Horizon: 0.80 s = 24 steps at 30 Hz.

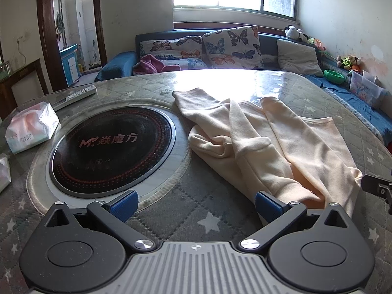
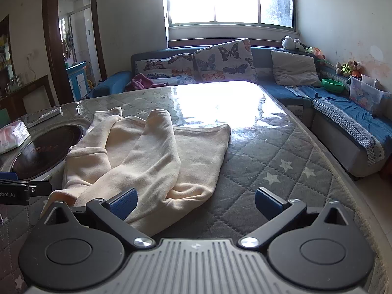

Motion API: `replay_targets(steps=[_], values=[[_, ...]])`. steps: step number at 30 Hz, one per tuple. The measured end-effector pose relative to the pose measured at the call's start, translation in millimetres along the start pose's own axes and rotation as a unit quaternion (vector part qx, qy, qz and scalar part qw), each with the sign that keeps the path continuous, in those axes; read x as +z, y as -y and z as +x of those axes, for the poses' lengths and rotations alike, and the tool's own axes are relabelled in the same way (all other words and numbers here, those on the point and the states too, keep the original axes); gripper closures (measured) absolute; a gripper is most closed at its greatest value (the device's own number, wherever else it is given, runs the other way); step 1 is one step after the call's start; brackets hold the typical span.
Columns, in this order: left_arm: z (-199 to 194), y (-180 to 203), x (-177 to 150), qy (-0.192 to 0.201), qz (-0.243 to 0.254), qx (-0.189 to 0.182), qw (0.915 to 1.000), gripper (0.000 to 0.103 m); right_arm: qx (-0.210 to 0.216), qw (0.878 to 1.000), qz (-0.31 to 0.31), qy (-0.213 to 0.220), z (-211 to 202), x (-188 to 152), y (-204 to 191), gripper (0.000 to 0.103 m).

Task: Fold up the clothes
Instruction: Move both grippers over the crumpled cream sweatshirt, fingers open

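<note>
Both claws released and poised at the near edge of a rumpled cream sweatshirt.

The cream sweatshirt [image 1: 257,142] lies crumpled on the quilted worktop [image 1: 196,196], sleeves flung forward, away from both claws. The left claw [image 1: 196,204] is spread wide, its right pad just beside the garment's near hem; the right claw [image 2: 196,202] gapes likewise, its left pad over the hem. Likely they flank the hem to pinch and straighten it. The induction hob [image 1: 110,147] sits ahead-left of the left claw.
</note>
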<state>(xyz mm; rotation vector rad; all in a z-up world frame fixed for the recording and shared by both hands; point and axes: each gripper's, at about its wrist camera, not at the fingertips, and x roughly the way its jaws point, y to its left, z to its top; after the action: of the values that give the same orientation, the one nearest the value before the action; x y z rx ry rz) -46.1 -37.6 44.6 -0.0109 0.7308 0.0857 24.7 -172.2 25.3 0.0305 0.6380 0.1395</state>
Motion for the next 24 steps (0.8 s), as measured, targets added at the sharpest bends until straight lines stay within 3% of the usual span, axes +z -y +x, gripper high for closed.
replay_targets(steps=[24], values=[[-22.2, 9.8, -3.9, 0.008, 0.011, 0.003, 0.9999, 0.0, 0.001, 0.999, -0.041, -0.004, -17.3, -2.5, -29.4, 0.0]])
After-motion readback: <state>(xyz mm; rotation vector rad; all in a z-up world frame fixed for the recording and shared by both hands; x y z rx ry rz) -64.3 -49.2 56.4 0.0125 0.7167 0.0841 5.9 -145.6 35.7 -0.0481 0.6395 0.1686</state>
